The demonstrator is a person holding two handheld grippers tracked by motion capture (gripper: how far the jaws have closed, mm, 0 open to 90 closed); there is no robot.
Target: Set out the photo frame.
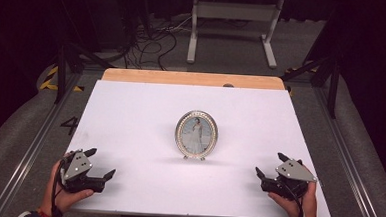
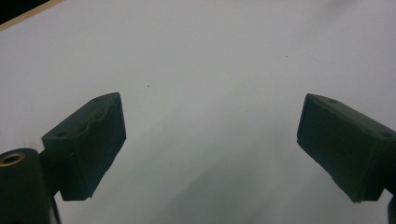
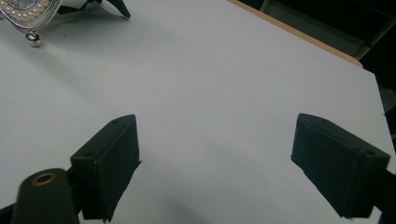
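Observation:
An oval silver picture frame (image 1: pixel 196 134) with a pearl-studded rim stands upright in the middle of the white table top (image 1: pixel 130 115); it holds a photo of a figure in a white dress. My left gripper (image 1: pixel 99 163) rests near the front left corner, open and empty. My right gripper (image 1: pixel 269 165) rests near the front right corner, also open and empty. In the left gripper view the gripper (image 2: pixel 210 140) faces bare white surface. In the right gripper view the gripper (image 3: pixel 215 158) is wide apart, and the picture frame's lower edge (image 3: pixel 28 14) with its small foot shows at the top left.
A wooden strip (image 1: pixel 192 79) runs along the table's far edge. Beyond it stand a white metal stand (image 1: pixel 233 25) and loose cables (image 1: pixel 149 41) on the grey floor. Metal rails (image 1: pixel 34 145) flank the table on both sides.

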